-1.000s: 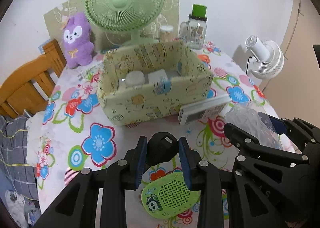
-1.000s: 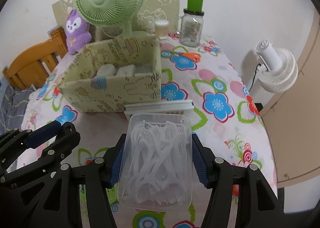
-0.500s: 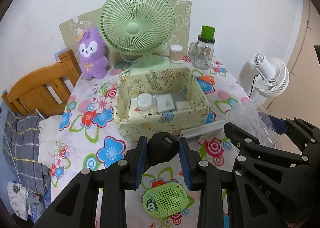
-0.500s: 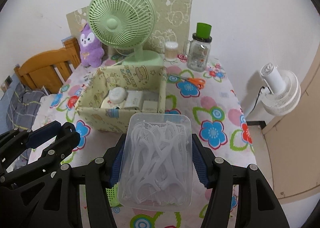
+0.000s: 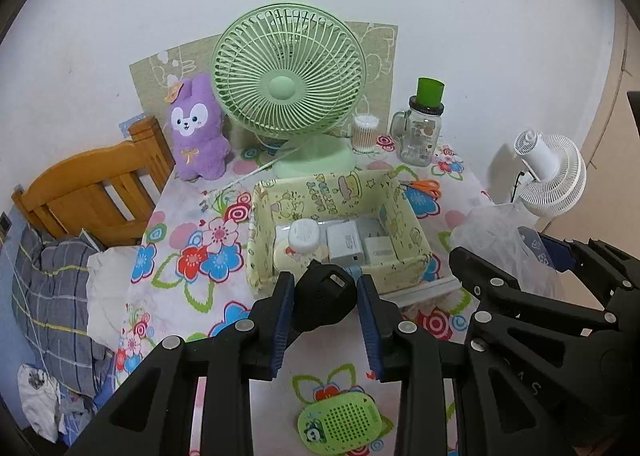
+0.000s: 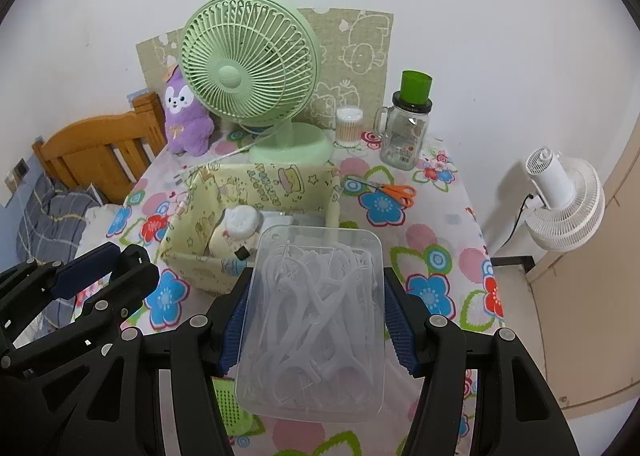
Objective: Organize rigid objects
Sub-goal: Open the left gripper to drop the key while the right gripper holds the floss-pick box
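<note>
Above the flowered tablecloth [image 5: 192,284], a black rounded object [image 5: 325,298] sits pinched between the blue pads of the left gripper [image 5: 325,320], lifted clear of the cloth, just in front of the yellow fabric box [image 5: 340,192]. Beside it, the right gripper [image 6: 314,324] clamps a clear plastic case of white floss picks [image 6: 316,320] across its width, also off the table. White items lie inside the box. A green perforated gadget [image 5: 340,422] rests below the left gripper. Behind stand a green fan [image 5: 288,88], a purple plush [image 5: 198,128], a glass jar [image 5: 420,132] and orange scissors [image 6: 394,192].

Floral table [image 5: 188,296], storage box [image 5: 404,280], green fan [image 5: 288,88]
</note>
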`<state>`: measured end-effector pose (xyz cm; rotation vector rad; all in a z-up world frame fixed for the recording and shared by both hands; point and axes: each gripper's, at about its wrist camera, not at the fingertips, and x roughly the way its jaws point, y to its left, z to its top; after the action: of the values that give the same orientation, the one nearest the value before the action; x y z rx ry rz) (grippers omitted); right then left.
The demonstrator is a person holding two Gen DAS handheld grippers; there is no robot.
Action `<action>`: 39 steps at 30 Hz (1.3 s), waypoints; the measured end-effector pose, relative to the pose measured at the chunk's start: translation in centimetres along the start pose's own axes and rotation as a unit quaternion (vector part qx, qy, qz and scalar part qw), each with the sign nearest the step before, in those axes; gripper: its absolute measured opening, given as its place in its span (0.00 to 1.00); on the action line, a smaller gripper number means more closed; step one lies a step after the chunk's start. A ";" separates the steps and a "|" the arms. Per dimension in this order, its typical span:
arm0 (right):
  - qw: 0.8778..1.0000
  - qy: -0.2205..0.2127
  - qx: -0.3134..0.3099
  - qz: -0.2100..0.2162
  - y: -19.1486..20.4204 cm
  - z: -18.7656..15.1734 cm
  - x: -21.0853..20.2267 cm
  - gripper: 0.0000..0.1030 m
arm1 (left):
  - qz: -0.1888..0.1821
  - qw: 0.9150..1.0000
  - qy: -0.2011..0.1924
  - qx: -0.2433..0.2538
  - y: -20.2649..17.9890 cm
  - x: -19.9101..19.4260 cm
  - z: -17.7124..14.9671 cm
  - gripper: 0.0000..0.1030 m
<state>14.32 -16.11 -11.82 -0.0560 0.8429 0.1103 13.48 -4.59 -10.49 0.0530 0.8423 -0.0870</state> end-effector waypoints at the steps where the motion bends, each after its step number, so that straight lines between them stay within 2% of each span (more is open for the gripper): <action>1: 1.000 -0.002 0.000 -0.001 0.1 0.3 0.2 0.61 | -0.003 1.000 -0.001 0.003 0.2 0.3 0.3 0.31; 6: 1.000 0.001 -0.005 -0.009 0.7 1.7 1.7 0.61 | -0.017 1.000 0.002 0.004 1.3 1.7 1.3 0.31; 10: 1.000 0.008 -0.009 -0.018 1.4 2.9 3.2 0.61 | -0.015 1.000 -0.001 0.009 2.0 3.1 2.3 0.31; 16: 1.000 0.008 -0.003 -0.019 1.6 4.9 5.3 0.61 | -0.028 1.000 -0.004 -0.006 3.2 5.1 4.0 0.31; 24: 0.999 0.018 0.012 -0.025 0.7 7.1 9.1 0.61 | -0.035 0.999 -0.010 0.000 2.9 8.2 5.9 0.31; 34: 0.999 0.024 0.014 -0.032 -0.1 8.1 12.9 0.61 | -0.039 0.998 0.039 -0.008 3.2 14.4 6.0 0.31; 39: 0.999 0.026 0.017 -0.037 -0.3 8.3 13.7 0.61 | -0.044 0.998 0.052 -0.007 3.1 15.7 5.5 0.31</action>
<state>29.56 -14.59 -16.52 -0.0586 0.8937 0.0262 28.26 -2.86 -18.57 0.0075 0.9500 -0.1626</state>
